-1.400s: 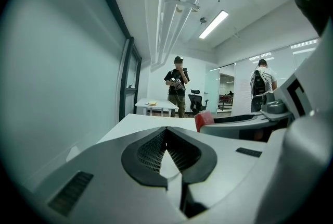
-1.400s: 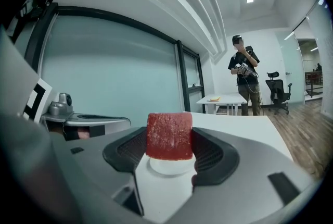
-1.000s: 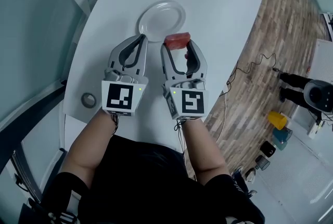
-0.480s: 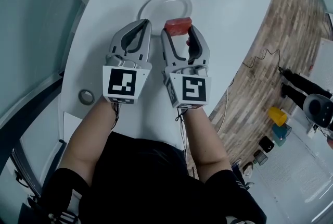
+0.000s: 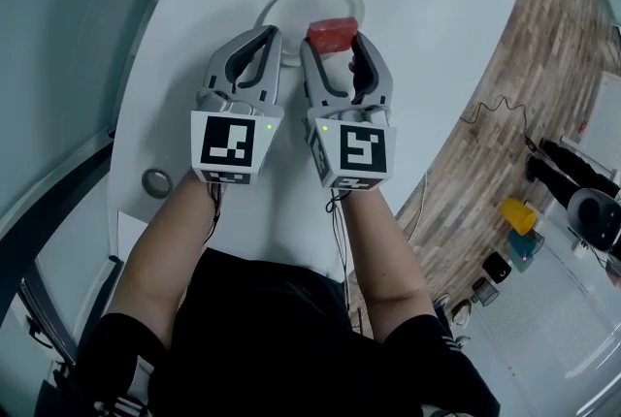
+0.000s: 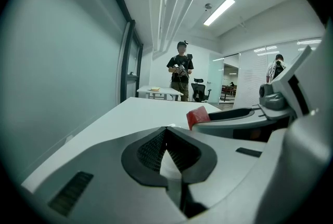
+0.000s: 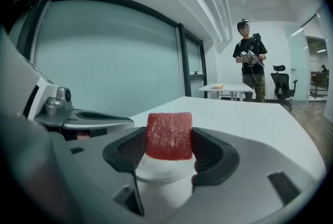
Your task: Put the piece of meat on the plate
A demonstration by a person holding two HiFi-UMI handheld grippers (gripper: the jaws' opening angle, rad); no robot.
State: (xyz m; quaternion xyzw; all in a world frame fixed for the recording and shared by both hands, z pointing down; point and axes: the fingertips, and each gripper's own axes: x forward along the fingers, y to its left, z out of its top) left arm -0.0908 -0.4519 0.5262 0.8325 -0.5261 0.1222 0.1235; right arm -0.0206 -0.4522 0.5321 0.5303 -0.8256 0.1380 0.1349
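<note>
Piece of meat point(image 5: 333, 30) held over the plate point(image 5: 301, 3) on the white counter point(image 5: 417, 37).
Left claw point(image 5: 272, 37): jaws pressed together, nothing between them, tips at the plate's near rim. Right claw point(image 5: 334, 43), just beside it: jaws pinch the red block by two sides; contact with the plate cannot be told.

White table point(image 5: 432, 13), wood floor point(image 5: 553, 66), glass wall point(image 7: 104, 61), ceiling strip lights point(image 6: 222, 11)

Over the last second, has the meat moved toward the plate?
Yes. Held by the right gripper, the meat has gone forward: it was beside the plate's near rim, and now overlaps it in the head view.
</note>
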